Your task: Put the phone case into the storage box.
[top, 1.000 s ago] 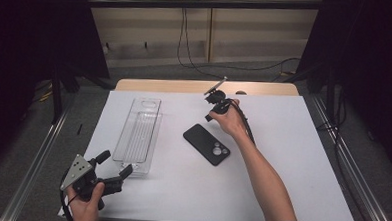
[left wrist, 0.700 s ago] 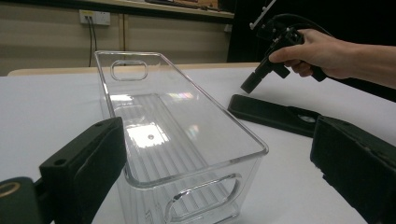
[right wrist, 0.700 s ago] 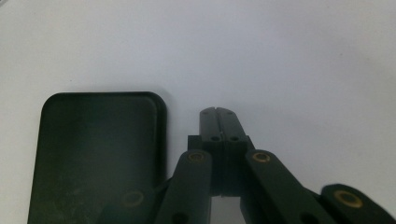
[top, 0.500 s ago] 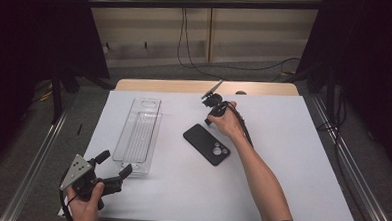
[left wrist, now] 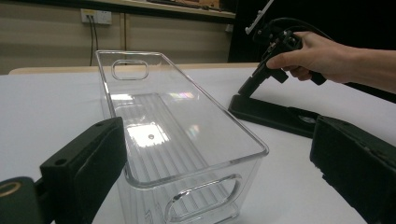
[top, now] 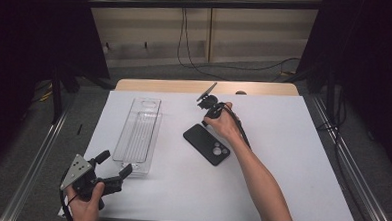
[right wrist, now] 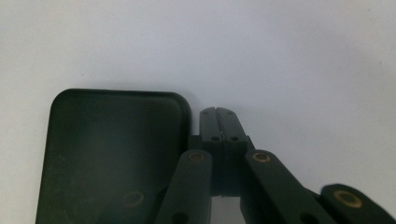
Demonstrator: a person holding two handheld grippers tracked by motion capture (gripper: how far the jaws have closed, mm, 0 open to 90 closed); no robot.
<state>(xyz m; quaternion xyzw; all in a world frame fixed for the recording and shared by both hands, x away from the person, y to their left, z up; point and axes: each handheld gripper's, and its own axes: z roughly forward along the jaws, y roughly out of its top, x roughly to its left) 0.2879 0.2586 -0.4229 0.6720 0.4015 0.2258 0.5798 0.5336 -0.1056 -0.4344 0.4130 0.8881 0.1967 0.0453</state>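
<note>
The right gripper [right wrist: 218, 116] is pressing down beside the far corner of the black phone [top: 206, 144] with its jaws closed on nothing — if it pushes from there, the tips are likely to skid off the rounded edge or just slide the phone across the white table [top: 281, 169]. The right forearm is reaching well forward with the tool tilted steeply down, while the left gripper [top: 112, 173] is resting near the table's front edge, jaws spread wide and empty, facing the clear plastic bin [top: 139, 135].

L gripper [top: 112, 175]: black, grey 3-corner plate | R gripper [right wrist: 217, 113]: black, brass screws, black cable
</note>
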